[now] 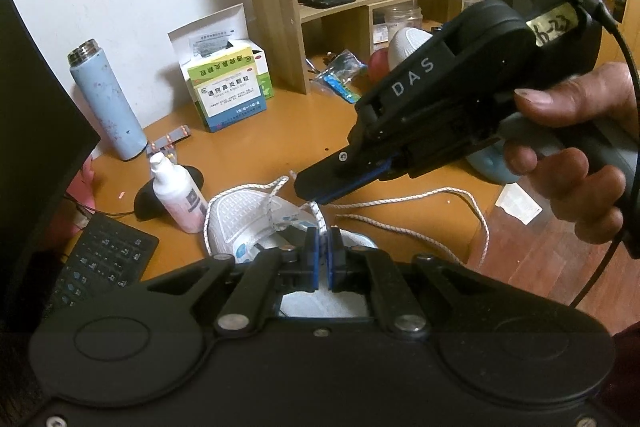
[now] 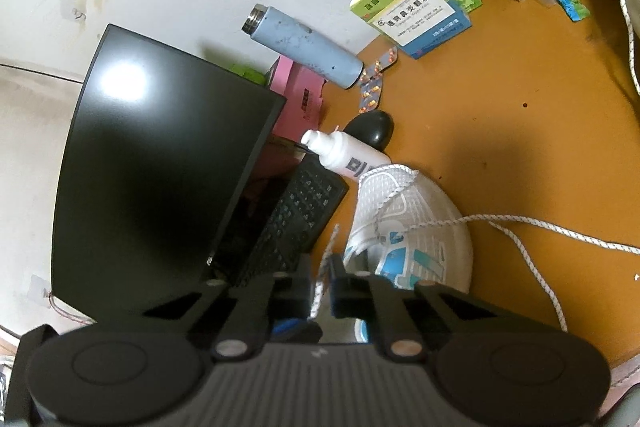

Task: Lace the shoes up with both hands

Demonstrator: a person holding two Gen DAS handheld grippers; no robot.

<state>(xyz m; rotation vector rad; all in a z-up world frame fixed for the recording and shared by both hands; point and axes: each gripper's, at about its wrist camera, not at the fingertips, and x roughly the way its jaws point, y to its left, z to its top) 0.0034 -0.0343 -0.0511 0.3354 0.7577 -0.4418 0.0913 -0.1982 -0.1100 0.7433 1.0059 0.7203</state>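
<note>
Both tongs (image 1: 323,239) pinch lace (image 1: 320,217).

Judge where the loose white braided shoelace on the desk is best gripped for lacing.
Probably near its stiff tip, so a short end can steer into an eyelet. The white braided shoelace trails slack across the orange wooden desk beside the white mesh sneaker, so come from above, jaws straddling the cord crosswise.

A white mesh shoe (image 2: 416,223) with blue patches lies on the desk (image 2: 500,131). Its white speckled lace (image 2: 532,223) trails loose across the wood, apparently only partly threaded.
</note>
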